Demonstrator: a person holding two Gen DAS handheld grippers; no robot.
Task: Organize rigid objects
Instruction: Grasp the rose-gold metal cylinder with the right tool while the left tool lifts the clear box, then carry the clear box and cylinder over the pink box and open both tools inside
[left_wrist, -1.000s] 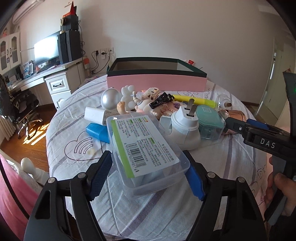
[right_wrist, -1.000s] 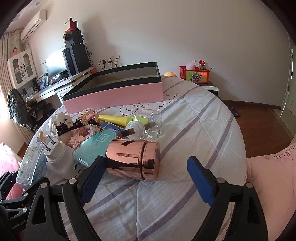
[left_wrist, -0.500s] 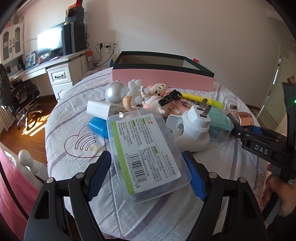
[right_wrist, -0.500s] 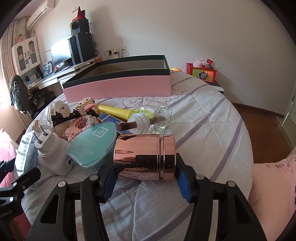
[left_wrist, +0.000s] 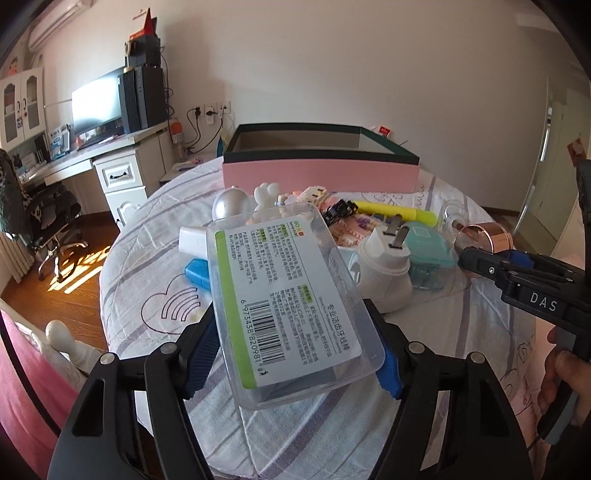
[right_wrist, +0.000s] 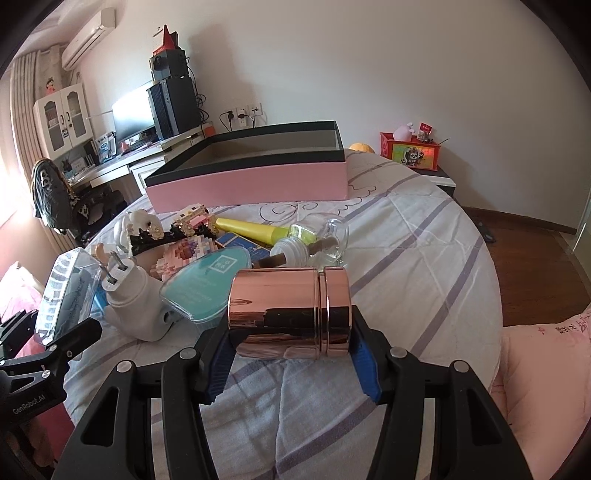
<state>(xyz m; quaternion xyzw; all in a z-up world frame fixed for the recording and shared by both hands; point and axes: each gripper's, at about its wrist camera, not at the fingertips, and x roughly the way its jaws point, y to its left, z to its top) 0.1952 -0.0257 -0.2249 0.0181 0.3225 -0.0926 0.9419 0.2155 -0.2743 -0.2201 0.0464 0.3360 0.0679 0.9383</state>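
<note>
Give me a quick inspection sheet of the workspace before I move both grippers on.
Surface: round table under a striped cloth.
Job's things: clear plastic case and rose-gold canister, both gripped; open pink box behind, nothing seen inside.
Clutter: white plug adapter, teal case, yellow tube, silver ball.
Grippers: left gripper has just been closing on the case; right gripper clamps the canister.
Cables: wall-socket leads.
Surroundings: desk with monitor.
</note>
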